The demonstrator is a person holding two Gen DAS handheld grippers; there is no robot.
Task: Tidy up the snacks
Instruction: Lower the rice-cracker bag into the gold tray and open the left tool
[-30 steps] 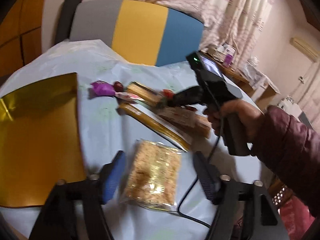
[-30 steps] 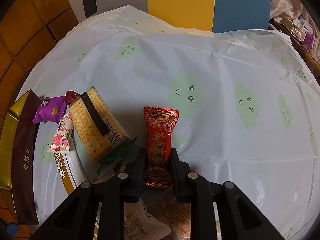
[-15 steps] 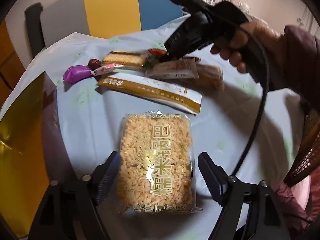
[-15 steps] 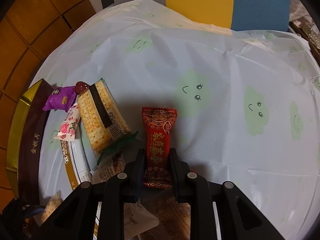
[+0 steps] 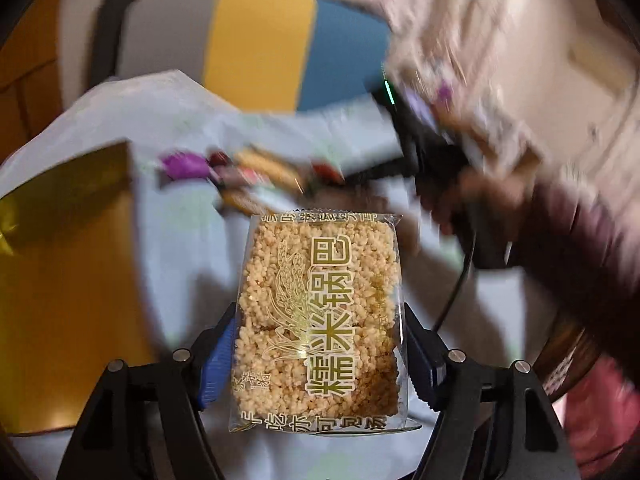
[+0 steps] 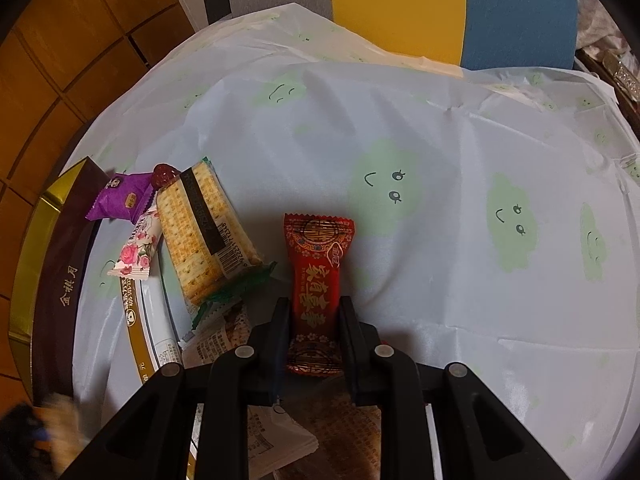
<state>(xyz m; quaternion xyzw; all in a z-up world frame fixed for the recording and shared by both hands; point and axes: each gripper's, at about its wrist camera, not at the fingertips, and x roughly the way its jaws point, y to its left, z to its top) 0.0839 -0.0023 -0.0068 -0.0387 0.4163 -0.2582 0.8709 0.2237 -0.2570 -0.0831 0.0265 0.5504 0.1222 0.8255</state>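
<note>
Left hand-held gripper (image 5: 320, 344) clamps the rice cracker pack (image 5: 318, 320), long axis forward; right hand-held gripper (image 6: 314, 320) pinches the red candy (image 6: 318, 280); gold box (image 5: 64, 280) lies left.

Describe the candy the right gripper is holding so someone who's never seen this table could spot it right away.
Start at the round table under the pale cloth with green smiley faces. At its near edge the right gripper pinches a red candy by its lower half. It is the only red wrapper with gold characters, right of the cracker pack.
</note>
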